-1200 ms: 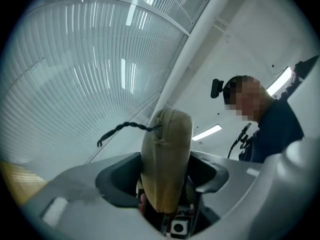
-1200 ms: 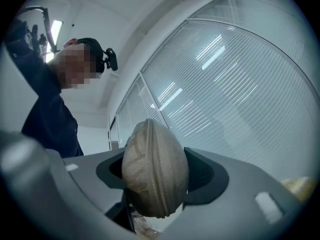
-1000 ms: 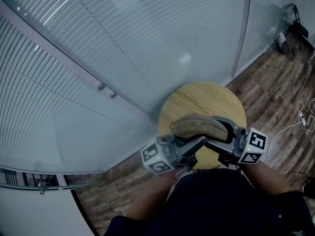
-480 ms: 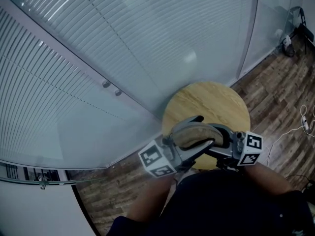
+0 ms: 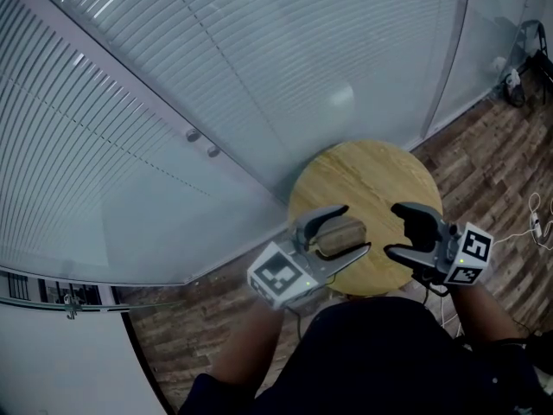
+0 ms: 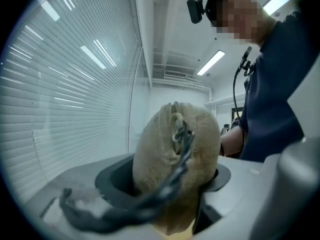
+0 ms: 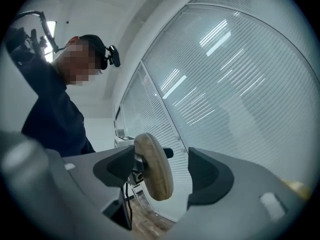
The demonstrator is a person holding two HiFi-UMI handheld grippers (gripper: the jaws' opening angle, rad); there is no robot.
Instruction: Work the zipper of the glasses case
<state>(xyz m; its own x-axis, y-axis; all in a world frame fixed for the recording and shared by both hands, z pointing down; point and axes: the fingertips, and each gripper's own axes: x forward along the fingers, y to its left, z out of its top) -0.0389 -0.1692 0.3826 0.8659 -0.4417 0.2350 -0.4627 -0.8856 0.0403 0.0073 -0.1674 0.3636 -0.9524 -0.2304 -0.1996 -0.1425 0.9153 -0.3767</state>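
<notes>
The tan fabric glasses case (image 5: 340, 234) is held end-on between the jaws of my left gripper (image 5: 356, 228), low over the round wooden table (image 5: 363, 175). In the left gripper view the case (image 6: 175, 169) fills the space between the jaws. Its zipper (image 6: 181, 134) runs down the front, and a dark pull cord (image 6: 100, 216) trails to the lower left. My right gripper (image 5: 391, 229) stands apart to the right of the case. Its jaws have just been opening and grip nothing. In the right gripper view a round wooden shape (image 7: 152, 166) shows edge-on between them.
A glass wall with blinds (image 5: 216, 76) curves behind the table. Wood-plank floor (image 5: 492, 145) lies to the right, with white cables (image 5: 536, 214) on it. The person's dark clothing (image 5: 389, 361) fills the bottom of the head view.
The right gripper has let go of the case's right end and drawn away to the right. The left gripper has rolled and sunk toward the table with the case.
</notes>
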